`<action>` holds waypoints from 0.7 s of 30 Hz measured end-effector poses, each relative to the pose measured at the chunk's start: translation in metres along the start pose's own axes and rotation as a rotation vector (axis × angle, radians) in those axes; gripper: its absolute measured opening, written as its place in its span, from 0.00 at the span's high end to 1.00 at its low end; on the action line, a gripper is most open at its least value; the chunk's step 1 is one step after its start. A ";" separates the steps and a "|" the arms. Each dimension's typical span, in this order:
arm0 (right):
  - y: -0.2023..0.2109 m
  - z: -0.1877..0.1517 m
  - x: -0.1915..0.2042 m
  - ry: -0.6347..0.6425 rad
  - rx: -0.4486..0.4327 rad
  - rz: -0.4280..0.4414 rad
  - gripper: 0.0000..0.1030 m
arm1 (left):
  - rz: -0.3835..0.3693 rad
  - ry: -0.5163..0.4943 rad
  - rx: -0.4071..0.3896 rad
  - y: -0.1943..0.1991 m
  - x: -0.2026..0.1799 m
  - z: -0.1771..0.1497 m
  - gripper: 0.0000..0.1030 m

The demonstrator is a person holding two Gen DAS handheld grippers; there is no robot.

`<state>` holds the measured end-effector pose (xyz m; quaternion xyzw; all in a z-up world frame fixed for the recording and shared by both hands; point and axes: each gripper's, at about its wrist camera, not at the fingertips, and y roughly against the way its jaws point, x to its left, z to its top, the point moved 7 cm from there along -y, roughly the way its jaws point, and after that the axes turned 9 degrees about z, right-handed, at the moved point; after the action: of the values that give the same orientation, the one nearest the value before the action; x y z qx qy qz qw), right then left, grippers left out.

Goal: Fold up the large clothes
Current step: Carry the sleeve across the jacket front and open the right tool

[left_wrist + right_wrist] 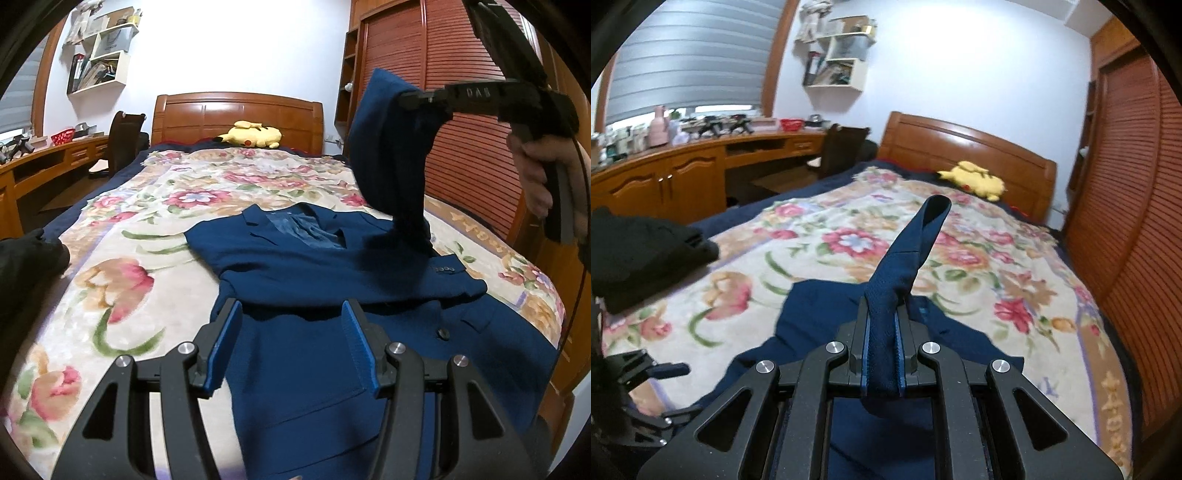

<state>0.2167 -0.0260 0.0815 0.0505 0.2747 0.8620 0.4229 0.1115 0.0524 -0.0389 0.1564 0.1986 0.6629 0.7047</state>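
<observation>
A dark blue suit jacket [332, 266] lies front up on the floral bedspread [155, 229], collar toward the headboard. My left gripper [291, 309] hovers open over its lower part, with nothing between the blue pads. My right gripper [406, 99], held by a hand at the upper right, is shut on the jacket's sleeve [388, 155] and holds it up above the jacket's right shoulder. In the right wrist view the sleeve [916, 236] is pinched between the shut jaws of the right gripper [884, 306], its cuff poking forward. The jacket [820, 325] spreads below, and the left gripper [677, 391] shows at the lower left.
A yellow plush toy [255, 134] lies by the wooden headboard [236, 110]. A black garment [646, 251] sits on the bed's left side. Louvred wardrobe doors [461, 92] stand close on the right. A desk [701, 162] and chair [842, 147] stand at the left.
</observation>
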 end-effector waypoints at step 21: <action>-0.013 -0.067 0.043 -0.035 0.134 0.106 0.45 | 0.036 0.030 -0.003 0.002 0.021 -0.002 0.46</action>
<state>0.1772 -0.0154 0.0120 0.1084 0.3211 0.8620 0.3770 0.1096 0.0731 -0.0414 0.1490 0.2052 0.6780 0.6899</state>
